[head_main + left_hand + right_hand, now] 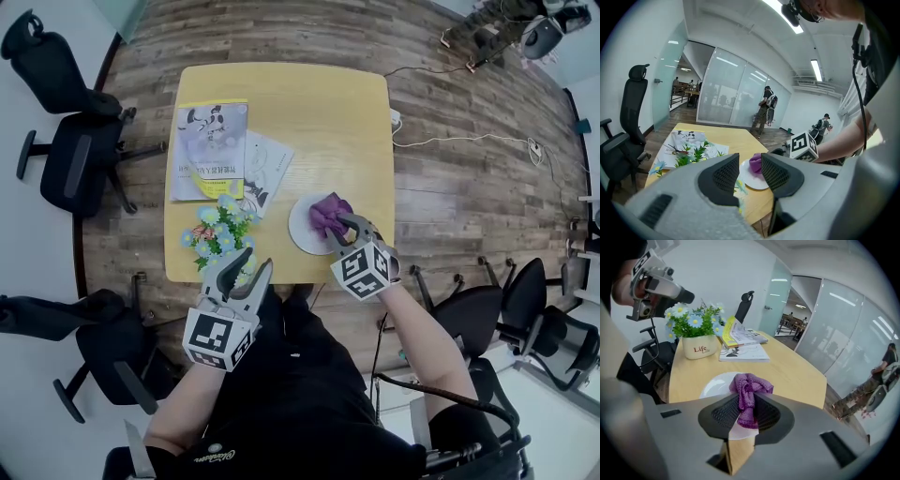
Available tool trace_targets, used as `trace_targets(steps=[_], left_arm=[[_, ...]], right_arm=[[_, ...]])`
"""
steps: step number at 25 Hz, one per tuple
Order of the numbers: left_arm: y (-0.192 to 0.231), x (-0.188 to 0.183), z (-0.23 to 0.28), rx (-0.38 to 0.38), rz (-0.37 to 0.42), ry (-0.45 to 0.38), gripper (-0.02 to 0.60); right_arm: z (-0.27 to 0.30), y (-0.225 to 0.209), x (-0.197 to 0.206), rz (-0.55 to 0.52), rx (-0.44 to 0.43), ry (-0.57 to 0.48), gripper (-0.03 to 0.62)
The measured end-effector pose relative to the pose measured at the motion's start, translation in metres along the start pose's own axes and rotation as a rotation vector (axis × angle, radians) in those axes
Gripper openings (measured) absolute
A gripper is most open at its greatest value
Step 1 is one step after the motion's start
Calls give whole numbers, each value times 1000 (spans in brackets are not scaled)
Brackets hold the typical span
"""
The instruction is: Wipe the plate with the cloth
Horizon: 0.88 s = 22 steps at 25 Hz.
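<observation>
A white plate (302,230) lies near the front right of the yellow table (319,112). A bunched purple cloth (328,212) rests on the plate, and my right gripper (345,229) is shut on it. In the right gripper view the purple cloth (747,397) hangs pinched between the jaws over the plate (717,384). My left gripper (246,272) hovers open and empty at the table's front edge, below the flowers. The left gripper view shows the plate (752,180) and cloth (755,163) beyond its parted jaws.
A pot of blue and white flowers (220,234) stands left of the plate. Two booklets (211,150) lie at the table's left. Black office chairs (70,159) stand around the table. Cables (459,141) run over the wooden floor at right.
</observation>
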State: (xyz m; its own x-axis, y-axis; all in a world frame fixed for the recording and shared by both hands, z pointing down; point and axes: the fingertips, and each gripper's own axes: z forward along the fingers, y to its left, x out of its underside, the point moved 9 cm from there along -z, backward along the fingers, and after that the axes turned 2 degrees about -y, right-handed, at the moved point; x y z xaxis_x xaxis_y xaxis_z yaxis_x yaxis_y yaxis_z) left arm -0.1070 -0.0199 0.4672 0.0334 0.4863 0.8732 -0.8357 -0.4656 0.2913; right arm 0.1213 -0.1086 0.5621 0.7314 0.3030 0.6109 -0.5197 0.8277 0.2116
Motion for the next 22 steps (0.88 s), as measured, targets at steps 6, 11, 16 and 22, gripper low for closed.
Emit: trace_targets(steps=[6, 11, 16, 22], left_arm=[[2, 0, -2, -7, -9, 2, 150], [3, 1, -2, -10, -3, 0, 150], [2, 0, 0, -6, -1, 0, 150], [2, 0, 4, 6, 1, 6, 150]], right_arm=[[7, -26, -7, -2, 53, 10, 75], [1, -13, 0, -5, 30, 10, 75], [-16, 13, 14, -6, -21, 9, 75], [-29, 40, 24, 17, -68, 1, 75]])
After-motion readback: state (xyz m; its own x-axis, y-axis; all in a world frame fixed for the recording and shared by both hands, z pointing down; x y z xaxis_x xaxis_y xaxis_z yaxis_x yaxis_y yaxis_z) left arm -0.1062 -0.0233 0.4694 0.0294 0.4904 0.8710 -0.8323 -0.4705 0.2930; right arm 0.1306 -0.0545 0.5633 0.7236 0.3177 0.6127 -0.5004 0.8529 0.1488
